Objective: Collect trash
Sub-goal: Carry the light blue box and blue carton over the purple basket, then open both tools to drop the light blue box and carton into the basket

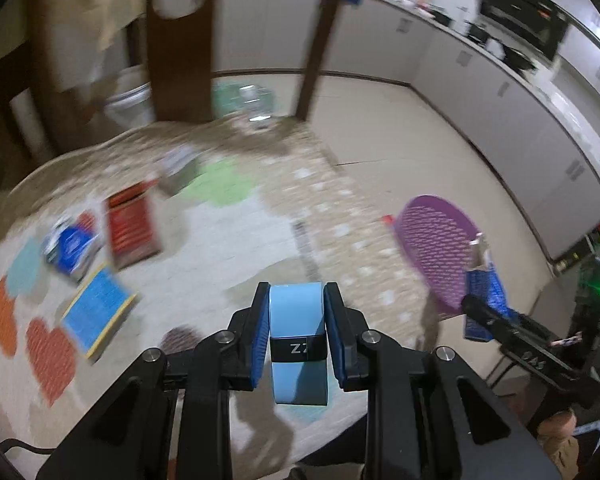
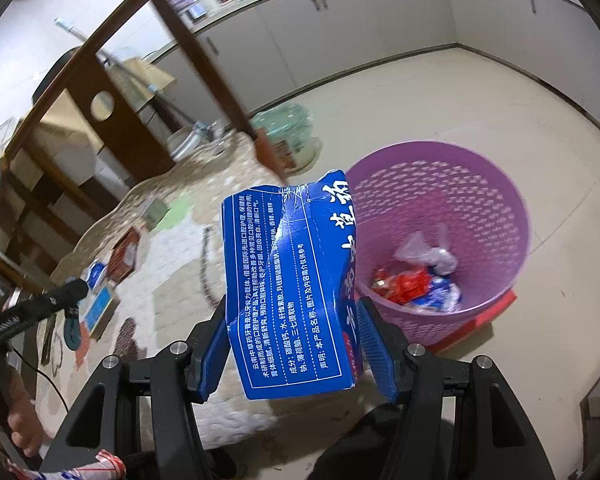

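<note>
1. Pale blue card sits clamped between my left gripper (image 1: 296, 320) fingers: a small box (image 1: 298, 344), held above the table (image 1: 228, 232). The bin (image 1: 436, 248) stands on the floor off the table's right edge. More packets (image 1: 132, 226) lie on the table, left of the bin.
2. Right wrist: my right gripper (image 2: 294, 344) pinches a torn blue carton (image 2: 292, 292), just short of the bin (image 2: 440, 240), which already holds wrappers (image 2: 412, 284). Letting go here, I judge, drops it beside the bin.
</note>
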`<state>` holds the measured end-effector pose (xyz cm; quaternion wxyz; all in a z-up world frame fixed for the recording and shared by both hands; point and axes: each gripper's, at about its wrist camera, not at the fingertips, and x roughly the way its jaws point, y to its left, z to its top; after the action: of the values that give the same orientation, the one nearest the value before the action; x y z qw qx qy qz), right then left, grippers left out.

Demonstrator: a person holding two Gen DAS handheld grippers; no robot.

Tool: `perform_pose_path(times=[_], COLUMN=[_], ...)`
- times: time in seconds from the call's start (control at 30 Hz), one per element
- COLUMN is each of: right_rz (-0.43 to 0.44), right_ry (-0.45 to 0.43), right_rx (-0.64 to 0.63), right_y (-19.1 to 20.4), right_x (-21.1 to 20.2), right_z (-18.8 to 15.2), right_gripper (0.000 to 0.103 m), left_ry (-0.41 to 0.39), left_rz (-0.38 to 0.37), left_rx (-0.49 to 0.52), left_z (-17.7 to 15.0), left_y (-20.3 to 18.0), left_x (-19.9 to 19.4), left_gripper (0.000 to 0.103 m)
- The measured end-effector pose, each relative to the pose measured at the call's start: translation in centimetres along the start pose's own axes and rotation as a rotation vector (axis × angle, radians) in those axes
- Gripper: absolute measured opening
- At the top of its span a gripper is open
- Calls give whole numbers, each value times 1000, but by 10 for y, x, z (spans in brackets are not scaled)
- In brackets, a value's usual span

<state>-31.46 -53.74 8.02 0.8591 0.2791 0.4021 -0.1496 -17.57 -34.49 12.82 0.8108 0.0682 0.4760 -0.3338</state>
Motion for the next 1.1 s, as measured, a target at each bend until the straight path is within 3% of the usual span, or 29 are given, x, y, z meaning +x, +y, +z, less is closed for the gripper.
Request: perform_pose_path(times=[0.27,0.53,0.73,0.9,1.1], right_rz=[-44,-59,-53,-55,-72], right_ry=[-39,-49,-46,-42,-50], right_rx=[46,77,87,92,100], right_y=[-41,-72,-85,-91,-96], right_x=[-8,1,9,15,16], right_z=[20,38,48,50,52], right_gripper=[65,65,65,66,70], left_ry=[19,91,100,95,103], left_rz=[-86,-154,-172,-193,-191], left_rx=[121,160,168,143,132], left_z=[38,63,73,77,72], left_y=[-70,-118,-138,-144,-136], left_x=[43,98,120,129,130], left_gripper=[25,25,25,50,54])
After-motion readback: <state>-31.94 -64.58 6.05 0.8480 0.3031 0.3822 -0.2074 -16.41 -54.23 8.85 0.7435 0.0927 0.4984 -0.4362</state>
